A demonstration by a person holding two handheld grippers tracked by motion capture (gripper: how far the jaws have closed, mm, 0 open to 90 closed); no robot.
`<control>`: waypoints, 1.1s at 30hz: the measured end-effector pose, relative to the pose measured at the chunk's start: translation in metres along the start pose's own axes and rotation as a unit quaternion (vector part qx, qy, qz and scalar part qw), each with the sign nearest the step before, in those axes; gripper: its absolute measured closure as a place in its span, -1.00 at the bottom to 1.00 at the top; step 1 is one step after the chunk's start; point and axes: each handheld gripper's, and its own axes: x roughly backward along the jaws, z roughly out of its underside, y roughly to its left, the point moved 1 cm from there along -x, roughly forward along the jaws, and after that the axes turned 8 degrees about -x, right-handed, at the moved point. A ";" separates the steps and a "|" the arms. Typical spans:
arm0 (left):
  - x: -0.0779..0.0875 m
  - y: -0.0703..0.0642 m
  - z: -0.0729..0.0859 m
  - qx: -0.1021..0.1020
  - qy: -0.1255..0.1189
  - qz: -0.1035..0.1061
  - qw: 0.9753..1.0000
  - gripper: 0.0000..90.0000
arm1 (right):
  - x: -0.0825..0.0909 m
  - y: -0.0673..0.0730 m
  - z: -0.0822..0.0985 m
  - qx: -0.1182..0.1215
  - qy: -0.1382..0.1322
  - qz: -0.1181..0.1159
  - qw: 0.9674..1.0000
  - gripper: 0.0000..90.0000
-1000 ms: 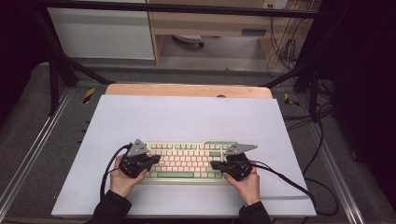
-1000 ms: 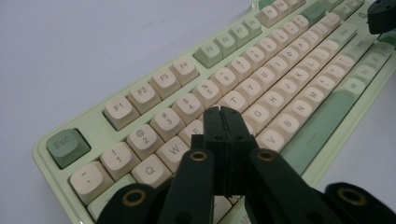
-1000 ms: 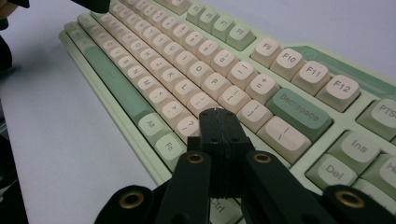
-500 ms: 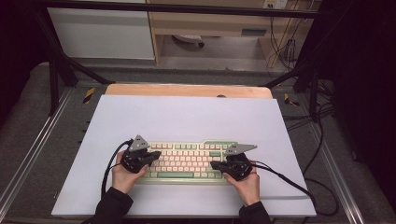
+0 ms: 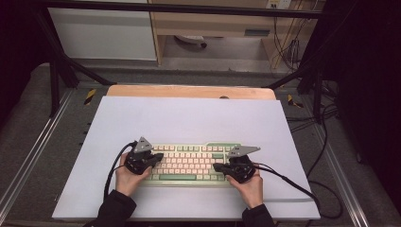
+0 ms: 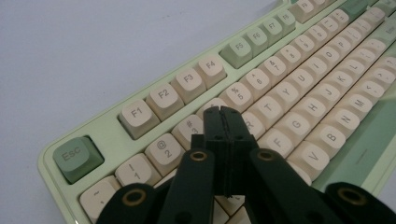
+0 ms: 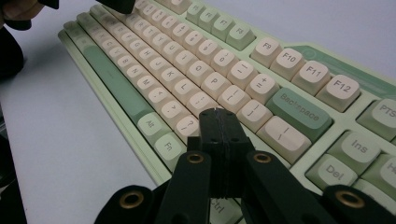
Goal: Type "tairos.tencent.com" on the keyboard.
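Nothing moved since earlier; L tongs (image 6: pixel 222 112) & R tongs (image 7: pixel 217 113) fully closed, empty, over keyboard (image 5: pixel 189 163) keys

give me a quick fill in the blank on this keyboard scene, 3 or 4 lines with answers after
1. The jaws of the left gripper are ____, with nothing between them.
2. The right gripper hangs over the end of the keyboard that has the green ____ key, right of the = key.
3. The key at the keyboard's corner nearest the left gripper reads ____.
4. The keyboard lies on a white ____.

Missing words: shut; Backspace; Esc; sheet
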 end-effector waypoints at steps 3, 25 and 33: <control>-0.001 0.000 0.000 0.000 0.001 0.000 1.000 1.00 | 0.000 0.000 0.000 0.000 0.000 0.000 1.000 1.00; 0.002 -0.005 0.001 -0.008 -0.007 0.006 1.000 1.00 | 0.000 0.001 0.001 0.000 0.001 -0.001 1.000 1.00; 0.011 -0.005 0.004 -0.010 -0.010 0.010 1.000 1.00 | 0.001 0.002 0.000 0.001 -0.002 -0.002 1.000 1.00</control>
